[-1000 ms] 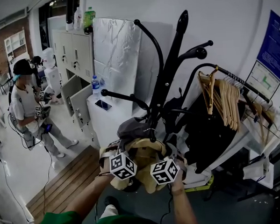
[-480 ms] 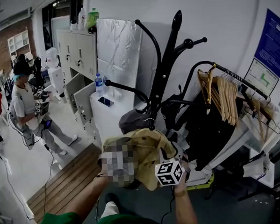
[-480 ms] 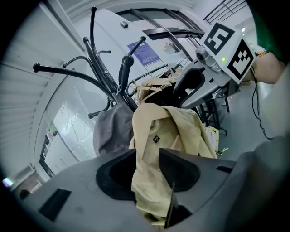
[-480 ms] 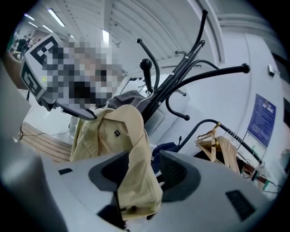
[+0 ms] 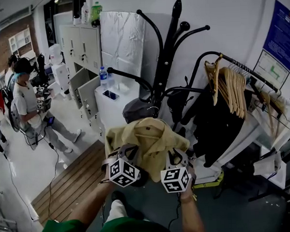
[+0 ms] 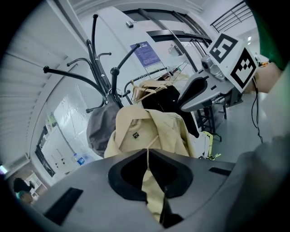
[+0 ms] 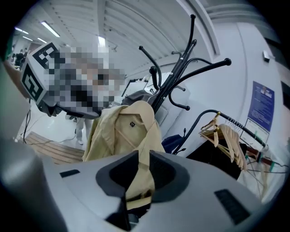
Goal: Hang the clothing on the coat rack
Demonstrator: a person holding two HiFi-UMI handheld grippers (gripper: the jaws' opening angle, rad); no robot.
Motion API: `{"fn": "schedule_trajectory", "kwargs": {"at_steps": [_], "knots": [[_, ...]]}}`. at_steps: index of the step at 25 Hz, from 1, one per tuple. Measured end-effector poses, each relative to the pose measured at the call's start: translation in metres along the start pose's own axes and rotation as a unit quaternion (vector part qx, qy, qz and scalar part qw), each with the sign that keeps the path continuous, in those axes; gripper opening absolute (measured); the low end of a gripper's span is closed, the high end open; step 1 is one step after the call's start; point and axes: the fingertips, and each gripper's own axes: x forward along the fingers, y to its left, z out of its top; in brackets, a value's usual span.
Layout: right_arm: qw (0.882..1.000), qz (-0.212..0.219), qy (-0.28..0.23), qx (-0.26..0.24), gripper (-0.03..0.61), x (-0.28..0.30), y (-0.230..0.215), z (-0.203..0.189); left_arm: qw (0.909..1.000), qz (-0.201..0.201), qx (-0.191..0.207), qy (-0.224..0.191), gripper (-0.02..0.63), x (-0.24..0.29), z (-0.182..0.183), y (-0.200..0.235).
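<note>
A tan jacket (image 5: 147,138) hangs between my two grippers, collar up, just in front of the black coat rack (image 5: 167,58). Its inner label faces me (image 6: 135,134). My left gripper (image 5: 125,152) is closing and pinches a thin edge of the jacket (image 6: 147,156). My right gripper (image 5: 176,156) is closing too, with a thicker fold of the jacket (image 7: 141,156) pressed between its jaws. A grey garment (image 5: 136,110) hangs low on the rack, right behind the jacket. The rack's upper hooks (image 7: 192,41) carry nothing.
A clothes rail with wooden hangers (image 5: 230,94) and a black garment (image 5: 214,126) stands to the right. Left of the rack is a white cabinet (image 5: 117,122) with a water bottle (image 5: 103,77). People (image 5: 29,109) stand at far left beside a wooden platform (image 5: 66,190).
The jacket has come up from a low bundle and spread out with its collar on top. Both grippers have moved up with it and their jaws have closed on the fabric.
</note>
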Motion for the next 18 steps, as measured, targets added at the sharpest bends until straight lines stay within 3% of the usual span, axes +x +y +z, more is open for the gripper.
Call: {"fn": "schedule_trajectory", "kwargs": {"at_steps": [4, 13, 18], "knots": [[1.000, 0.002, -0.005, 0.012, 0.024, -0.011, 0.005, -0.009, 0.9999, -0.010, -0.013, 0.002, 0.005, -0.008, -0.005, -0.019], [0.999, 0.029, -0.008, 0.030, 0.009, -0.024, 0.023, -0.023, 0.9970, -0.027, -0.072, -0.010, 0.005, -0.024, -0.012, -0.039], [0.999, 0.041, -0.008, 0.034, 0.009, -0.027, 0.032, -0.027, 0.9966, -0.031, -0.076, -0.002, 0.005, -0.028, -0.018, -0.048]]}}
